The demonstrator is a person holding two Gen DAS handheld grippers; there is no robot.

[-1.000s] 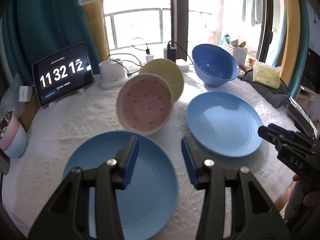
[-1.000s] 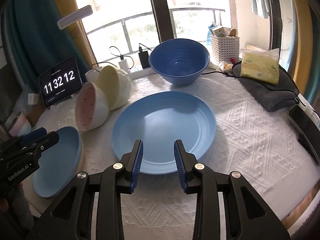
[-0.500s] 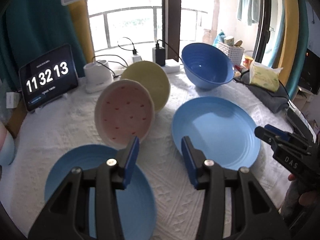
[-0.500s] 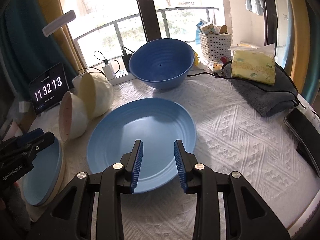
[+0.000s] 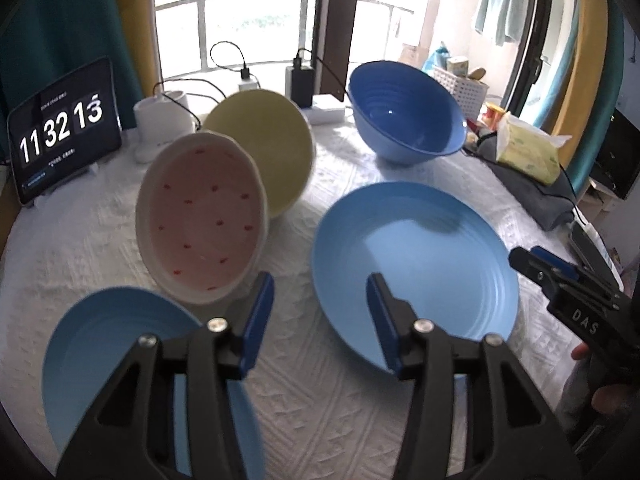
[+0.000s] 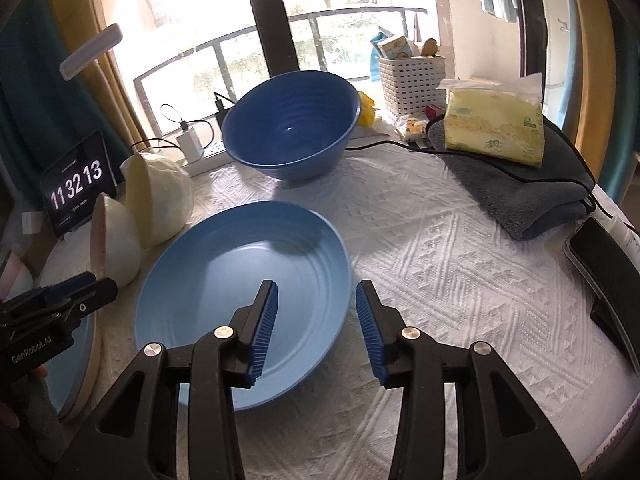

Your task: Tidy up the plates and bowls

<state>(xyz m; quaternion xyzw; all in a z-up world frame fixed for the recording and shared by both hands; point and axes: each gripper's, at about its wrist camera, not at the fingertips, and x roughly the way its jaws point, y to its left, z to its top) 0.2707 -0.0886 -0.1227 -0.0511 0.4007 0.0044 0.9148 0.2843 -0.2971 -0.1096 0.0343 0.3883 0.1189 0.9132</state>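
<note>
Hovering over the white-clothed table (image 6: pixel 460 264), both claws empty; left gripper (image 5: pixel 320 312) jaws parted, just been opening, nothing between them, above the cloth between the two light blue plates; right gripper (image 6: pixel 316 326) jaws parted, also just been opening, nothing gripped, over the near right rim of the centre plate (image 6: pixel 240 300); second light blue plate (image 5: pixel 120 356) at the near left edge; pink dotted bowl (image 5: pixel 200 220) tipped on its side left of centre, yellow bowl (image 5: pixel 260 148) on its side touching behind it; dark blue bowl (image 6: pixel 290 124) upright at the far edge by the window; clock tablet (image 5: pixel 60 128) at the far left edge.
</note>
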